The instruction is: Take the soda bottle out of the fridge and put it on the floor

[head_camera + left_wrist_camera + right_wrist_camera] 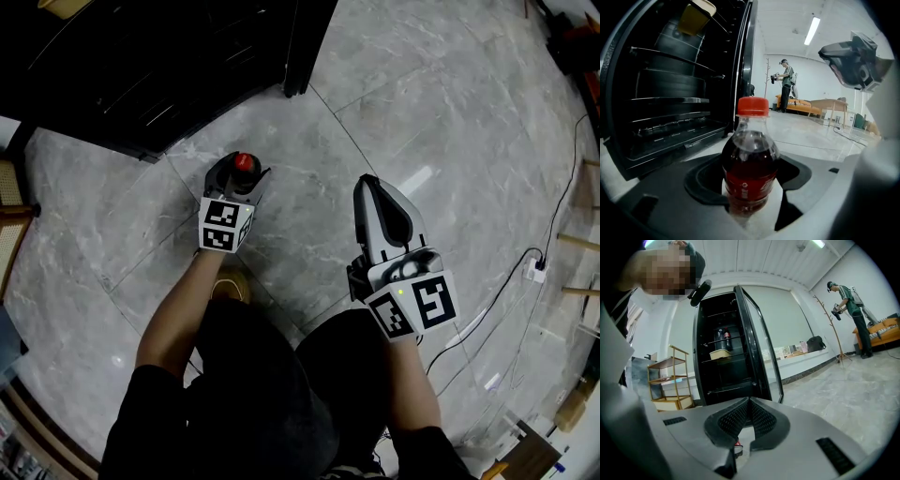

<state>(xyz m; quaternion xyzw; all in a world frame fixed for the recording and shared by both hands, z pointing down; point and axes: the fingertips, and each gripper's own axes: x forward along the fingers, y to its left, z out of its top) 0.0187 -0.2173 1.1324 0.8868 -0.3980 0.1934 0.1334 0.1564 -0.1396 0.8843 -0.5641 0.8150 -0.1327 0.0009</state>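
Observation:
The soda bottle [247, 163], dark cola with a red cap and a red label, stands upright low over the grey marble floor [422, 112], in front of the open black fridge [169, 66]. My left gripper [239, 176] is closed around its body. In the left gripper view the bottle [751, 164] fills the gap between the dark pads, and its base meets its own reflection on the floor. My right gripper [367, 185] hangs to the right of it, jaws together and empty. In the right gripper view its ribbed pads [749, 414] meet.
The fridge door [745, 70] stands open just beyond the bottle, beside the wire shelves [670, 101]. A cable and power strip [534, 270] lie on the floor at the right. Another person [786, 84] stands far off by a sofa. A wooden shelf unit [670, 380] stands left of the fridge.

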